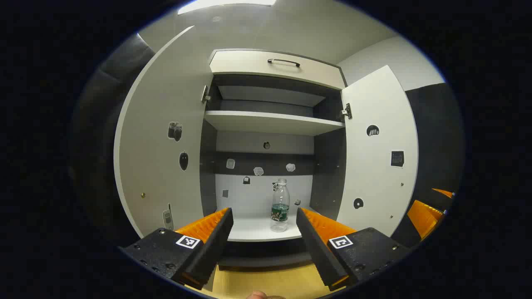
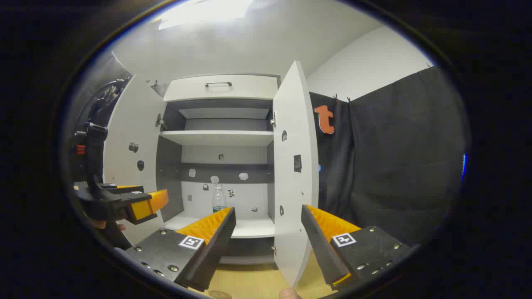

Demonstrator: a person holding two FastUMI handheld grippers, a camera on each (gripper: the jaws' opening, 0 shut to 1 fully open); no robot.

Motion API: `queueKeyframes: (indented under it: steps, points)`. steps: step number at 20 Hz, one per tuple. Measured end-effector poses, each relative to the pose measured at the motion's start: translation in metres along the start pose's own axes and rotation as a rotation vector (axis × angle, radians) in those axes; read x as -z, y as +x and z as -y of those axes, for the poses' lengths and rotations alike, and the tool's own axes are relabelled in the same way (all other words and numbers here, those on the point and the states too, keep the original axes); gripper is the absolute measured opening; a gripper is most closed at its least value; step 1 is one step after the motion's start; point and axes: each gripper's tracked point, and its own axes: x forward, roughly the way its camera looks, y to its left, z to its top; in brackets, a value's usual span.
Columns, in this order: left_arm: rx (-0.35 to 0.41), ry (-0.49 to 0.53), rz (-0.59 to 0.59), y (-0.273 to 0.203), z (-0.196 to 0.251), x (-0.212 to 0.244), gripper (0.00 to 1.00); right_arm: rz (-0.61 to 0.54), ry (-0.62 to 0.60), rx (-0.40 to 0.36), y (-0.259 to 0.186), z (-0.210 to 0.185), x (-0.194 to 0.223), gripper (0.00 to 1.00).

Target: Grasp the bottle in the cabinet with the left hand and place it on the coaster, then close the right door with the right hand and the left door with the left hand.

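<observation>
Bottle (image 1: 280, 205) stands upright on the cabinet's lower shelf (image 1: 253, 229) between open doors, both tongs spread wide, holding nothing.

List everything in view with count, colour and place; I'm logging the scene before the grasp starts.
bottle: one, clear with a green label, upright on the cabinet's bottom shelf.
cabinet: one, white with dark inner walls, straight ahead.
doors: two, white, left door and right door both swung open.
drawer: one, white with a dark handle, above the shelves.
stickers: several, small, on back wall and doors.
left tool: open, short of the bottle.
right tool: open, at the right door's edge.
</observation>
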Motion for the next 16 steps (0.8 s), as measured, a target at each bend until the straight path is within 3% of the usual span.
queueKeyframes:
  steps: [8, 16]
  points:
    - [0.000, 0.000, -0.008, 0.002, 0.012, 0.003, 0.97, -0.011, -0.008, -0.011, 0.011, -0.006, 0.006, 0.93]
    - [-0.013, -0.025, -0.021, 0.002, 0.019, 0.007, 0.96, -0.024, -0.018, -0.024, 0.014, -0.005, 0.003, 0.96]
